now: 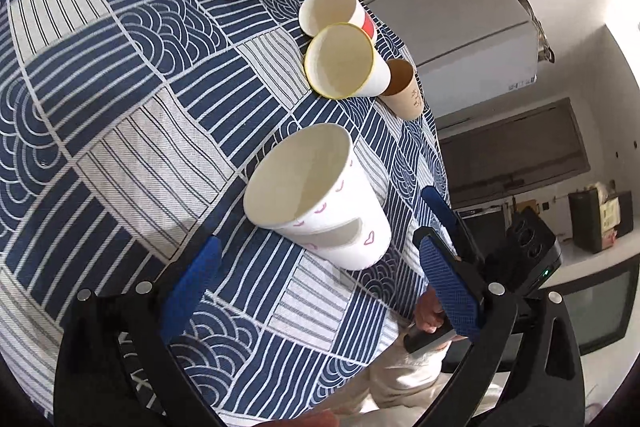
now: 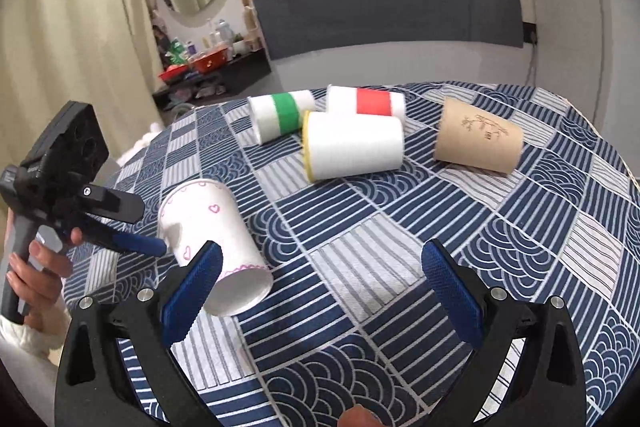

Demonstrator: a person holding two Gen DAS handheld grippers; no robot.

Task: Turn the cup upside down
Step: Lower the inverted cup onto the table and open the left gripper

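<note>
A white paper cup with pink hearts (image 1: 320,199) lies on its side on the blue patterned tablecloth (image 1: 120,99), mouth toward the left wrist camera. My left gripper (image 1: 320,283) is open just short of the cup, empty. In the right wrist view the heart cup (image 2: 212,239) lies at the left, its base nearest. My right gripper (image 2: 320,291) is open and empty; its left finger (image 2: 192,295) overlaps the cup's base. The left gripper (image 2: 136,243) shows there beside the cup's mouth end.
Several other cups lie on their sides farther back: green-banded (image 2: 280,117), red-banded (image 2: 366,101), yellow-rimmed white (image 2: 352,145), and brown (image 2: 478,141). The table edge (image 1: 434,147) runs close on the right of the left wrist view. A shelf with clutter (image 2: 200,67) stands behind.
</note>
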